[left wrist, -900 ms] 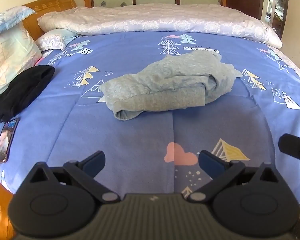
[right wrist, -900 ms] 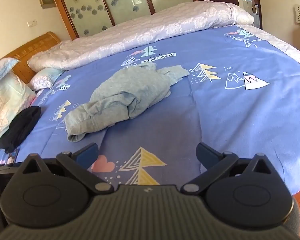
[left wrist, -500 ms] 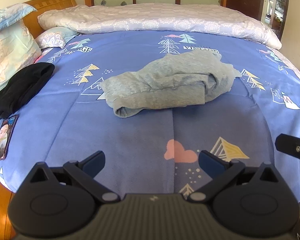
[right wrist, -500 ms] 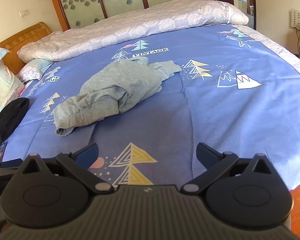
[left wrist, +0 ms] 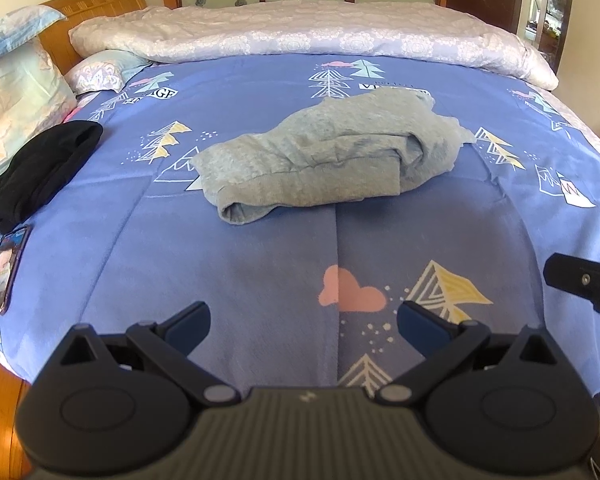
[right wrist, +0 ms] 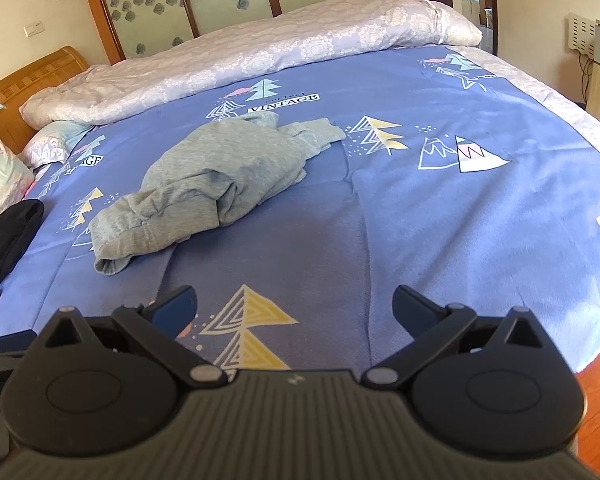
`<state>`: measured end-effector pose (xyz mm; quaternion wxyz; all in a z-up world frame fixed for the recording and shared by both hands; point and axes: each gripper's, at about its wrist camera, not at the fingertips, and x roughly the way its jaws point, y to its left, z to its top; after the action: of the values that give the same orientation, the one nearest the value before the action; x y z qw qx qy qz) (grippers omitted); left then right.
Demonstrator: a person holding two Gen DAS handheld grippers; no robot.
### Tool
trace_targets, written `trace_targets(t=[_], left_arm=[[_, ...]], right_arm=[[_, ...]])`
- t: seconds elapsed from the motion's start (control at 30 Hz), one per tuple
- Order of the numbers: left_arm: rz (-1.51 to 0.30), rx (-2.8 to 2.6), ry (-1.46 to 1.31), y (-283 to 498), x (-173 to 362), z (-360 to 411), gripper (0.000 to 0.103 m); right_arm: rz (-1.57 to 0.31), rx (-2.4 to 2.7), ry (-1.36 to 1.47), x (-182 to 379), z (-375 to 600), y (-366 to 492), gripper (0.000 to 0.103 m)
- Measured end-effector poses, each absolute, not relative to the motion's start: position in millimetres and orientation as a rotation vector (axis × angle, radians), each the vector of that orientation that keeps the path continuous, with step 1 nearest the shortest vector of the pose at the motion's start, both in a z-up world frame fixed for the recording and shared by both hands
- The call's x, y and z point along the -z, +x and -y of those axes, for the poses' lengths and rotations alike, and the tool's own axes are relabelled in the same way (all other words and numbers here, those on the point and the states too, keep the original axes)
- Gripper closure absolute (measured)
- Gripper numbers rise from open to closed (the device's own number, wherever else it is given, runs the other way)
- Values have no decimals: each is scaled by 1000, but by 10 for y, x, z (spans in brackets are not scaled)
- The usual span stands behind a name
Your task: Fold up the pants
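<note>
A: Pants [left wrist: 324, 160] colour?
B: Heathered light grey.
A: Bedsheet [left wrist: 240, 272]?
B: Blue, printed with yellow and teal line-drawn trees, pink clouds.
A: Duvet [right wrist: 260, 52]?
B: Pale lilac, white floral pattern.

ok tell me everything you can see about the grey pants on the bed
The grey pants are a soft, heathered knit, lying in a crumpled, loosely bunched heap near the middle of the blue patterned bedsheet. One rolled end with a ribbed-looking band points toward the black garment's side, while a thinner flap trails off the opposite end. They partly cover a printed "VINTAGE" label. Only the sheet touches them; both sets of jaws are open and well short of them.
</note>
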<state>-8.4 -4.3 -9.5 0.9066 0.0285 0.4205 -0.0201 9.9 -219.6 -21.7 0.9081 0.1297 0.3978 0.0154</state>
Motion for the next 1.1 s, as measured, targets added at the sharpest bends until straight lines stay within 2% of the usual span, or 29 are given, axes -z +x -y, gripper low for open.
trace_targets(t=[1.1], left_arm=[[-837, 33, 88, -173, 50, 8, 0]], right_arm=[[-877, 16, 241, 303, 2151, 133, 0]])
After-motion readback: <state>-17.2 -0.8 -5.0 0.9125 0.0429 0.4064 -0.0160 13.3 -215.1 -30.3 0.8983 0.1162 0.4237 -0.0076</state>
